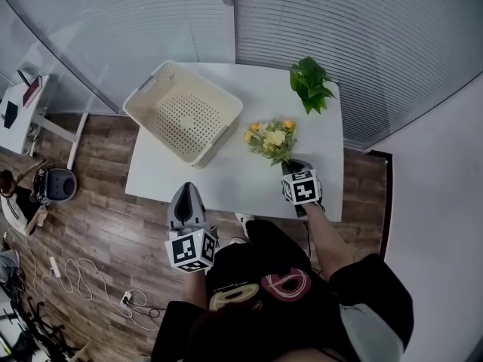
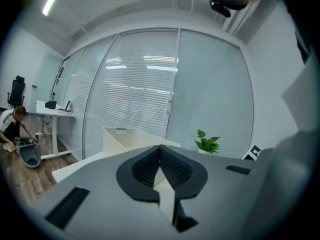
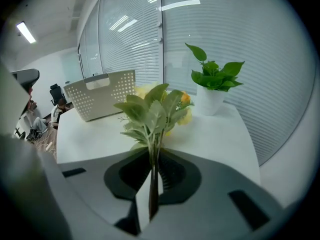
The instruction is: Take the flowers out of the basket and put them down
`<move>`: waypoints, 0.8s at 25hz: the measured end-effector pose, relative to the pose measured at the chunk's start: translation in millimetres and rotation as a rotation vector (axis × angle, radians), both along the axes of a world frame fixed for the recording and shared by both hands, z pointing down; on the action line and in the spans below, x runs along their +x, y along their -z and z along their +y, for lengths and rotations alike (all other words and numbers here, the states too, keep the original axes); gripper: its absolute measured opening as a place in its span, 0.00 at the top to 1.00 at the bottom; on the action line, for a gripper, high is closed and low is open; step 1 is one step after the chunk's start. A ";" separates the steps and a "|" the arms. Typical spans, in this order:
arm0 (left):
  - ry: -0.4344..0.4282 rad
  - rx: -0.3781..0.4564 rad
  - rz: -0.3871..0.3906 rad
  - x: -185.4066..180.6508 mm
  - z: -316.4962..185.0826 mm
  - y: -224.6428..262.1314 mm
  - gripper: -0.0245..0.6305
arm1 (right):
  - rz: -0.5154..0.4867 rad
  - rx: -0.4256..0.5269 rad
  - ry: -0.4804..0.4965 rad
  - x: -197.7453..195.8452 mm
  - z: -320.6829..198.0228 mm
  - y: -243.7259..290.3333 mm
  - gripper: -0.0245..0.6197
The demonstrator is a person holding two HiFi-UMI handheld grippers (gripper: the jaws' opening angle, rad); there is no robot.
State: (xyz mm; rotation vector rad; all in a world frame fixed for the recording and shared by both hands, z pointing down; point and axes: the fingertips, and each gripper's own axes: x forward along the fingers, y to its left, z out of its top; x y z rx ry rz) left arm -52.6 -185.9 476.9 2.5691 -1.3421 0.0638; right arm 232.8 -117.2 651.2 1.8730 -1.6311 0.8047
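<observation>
A bunch of yellow and orange flowers (image 1: pixel 270 138) with grey-green leaves hangs just over the white table (image 1: pixel 226 176), to the right of the cream perforated basket (image 1: pixel 183 111). My right gripper (image 1: pixel 290 168) is shut on the stems, which run down between its pads in the right gripper view, with the flowers (image 3: pixel 155 109) rising in front. The basket (image 3: pixel 102 94) stands behind them at the left and holds nothing. My left gripper (image 1: pixel 186 202) hovers at the table's near edge, shut and holding nothing; in the left gripper view its pads (image 2: pixel 161 165) meet.
A small green plant in a white pot (image 1: pixel 311 84) stands at the table's far right corner. Glass walls with blinds run behind the table. A person crouches on the wooden floor at the far left by a desk (image 1: pixel 19 115). Cables lie on the floor.
</observation>
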 end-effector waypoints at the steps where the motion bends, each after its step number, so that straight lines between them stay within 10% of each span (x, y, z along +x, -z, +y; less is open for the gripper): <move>1: 0.004 -0.001 0.000 -1.0 -1.9 -0.1 0.94 | -0.008 -0.003 -0.005 0.5 -1.3 -1.7 0.90; 20: 0.008 -0.002 0.011 8.1 -12.6 -0.4 0.94 | -0.060 -0.018 -0.020 5.5 -13.1 -14.8 0.85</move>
